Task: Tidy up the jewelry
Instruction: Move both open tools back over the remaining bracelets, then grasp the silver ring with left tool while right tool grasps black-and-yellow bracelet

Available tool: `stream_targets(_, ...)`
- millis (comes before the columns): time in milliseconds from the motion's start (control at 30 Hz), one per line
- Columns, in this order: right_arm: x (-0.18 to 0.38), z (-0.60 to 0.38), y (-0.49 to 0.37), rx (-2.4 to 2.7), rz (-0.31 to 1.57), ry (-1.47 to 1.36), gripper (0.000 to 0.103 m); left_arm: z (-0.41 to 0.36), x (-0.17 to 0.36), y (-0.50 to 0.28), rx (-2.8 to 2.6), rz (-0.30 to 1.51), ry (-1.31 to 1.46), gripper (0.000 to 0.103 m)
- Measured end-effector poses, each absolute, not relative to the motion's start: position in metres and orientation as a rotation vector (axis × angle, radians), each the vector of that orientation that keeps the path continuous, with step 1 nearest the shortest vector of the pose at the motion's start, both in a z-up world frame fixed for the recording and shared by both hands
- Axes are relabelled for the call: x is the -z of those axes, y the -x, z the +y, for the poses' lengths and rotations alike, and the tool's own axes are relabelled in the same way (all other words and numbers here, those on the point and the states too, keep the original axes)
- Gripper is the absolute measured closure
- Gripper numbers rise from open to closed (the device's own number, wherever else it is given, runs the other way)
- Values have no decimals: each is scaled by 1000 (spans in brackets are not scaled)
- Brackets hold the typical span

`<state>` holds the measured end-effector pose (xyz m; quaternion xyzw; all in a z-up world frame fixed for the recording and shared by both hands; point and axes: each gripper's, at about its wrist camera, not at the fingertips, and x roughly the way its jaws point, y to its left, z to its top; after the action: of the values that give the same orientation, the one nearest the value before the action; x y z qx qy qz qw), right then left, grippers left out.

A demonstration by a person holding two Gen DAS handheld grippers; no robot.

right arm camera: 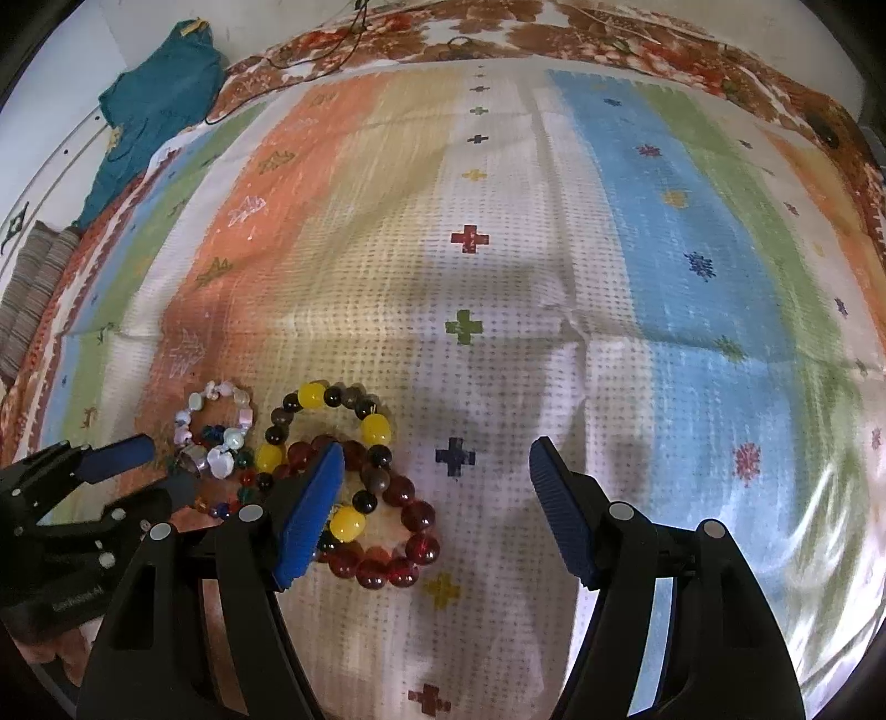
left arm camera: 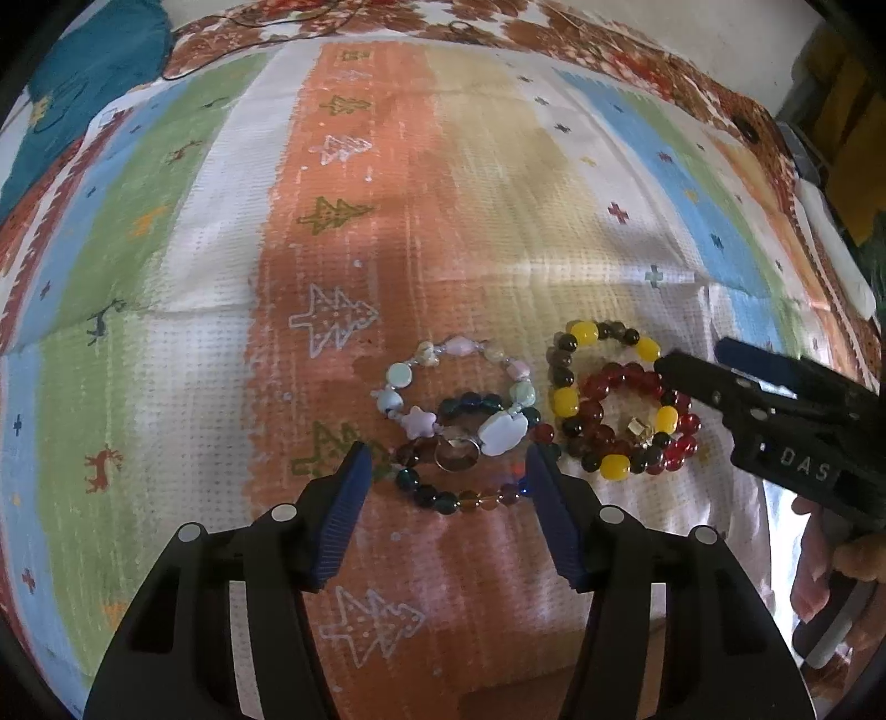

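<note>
Several bead bracelets lie bunched on a striped mat. A pastel shell-bead bracelet (left arm camera: pixel 412 387) overlaps a dark green and purple bead bracelet (left arm camera: pixel 470 501), with a silver ring (left arm camera: pixel 457 454) between them. To their right lie a yellow-and-black bracelet (left arm camera: pixel 565 401) and a red bead bracelet (left arm camera: pixel 686 423). My left gripper (left arm camera: pixel 448 459) is open, its fingers on either side of the dark bracelet. My right gripper (right arm camera: pixel 437 459) is open, its left finger over the red bracelet (right arm camera: pixel 412 515) and the yellow-and-black bracelet (right arm camera: pixel 376 429).
The striped mat (right arm camera: pixel 664 249) lies over a floral cloth (right arm camera: pixel 498 33). A teal garment (right arm camera: pixel 155 105) lies at the far left. A folded grey cloth (right arm camera: pixel 33 293) sits at the left edge. The person's hand (left arm camera: pixel 819 570) shows at the right.
</note>
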<state>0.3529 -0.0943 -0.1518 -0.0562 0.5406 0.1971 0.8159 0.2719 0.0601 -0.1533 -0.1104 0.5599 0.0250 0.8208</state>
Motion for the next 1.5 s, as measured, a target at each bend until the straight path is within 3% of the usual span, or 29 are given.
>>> stream_targets(33,153,-93,-354,-423,1154,121,34,60,154,-272,-54,1193,227,48)
stream_targets(100,155,-90,-356,-429,1161,128,46,60,155,-273,-61,1194,221,51)
stream_targets(233,159,-86,-357,-447,1167,141,52,60,158,-277,-50,1203,241,55)
stream_targets(400,160,-84,-359,-462,1173,131,71,56,158,-281,-49,1203,215,60)
stream_targets(600,158,-78,-356,-496,1169,141,87,62,159,-282,-65,1200,219,75)
stream_targets(1500,158,-81,-354,-476,1156,162,92,42,163,-285,-34,1232,96,76)
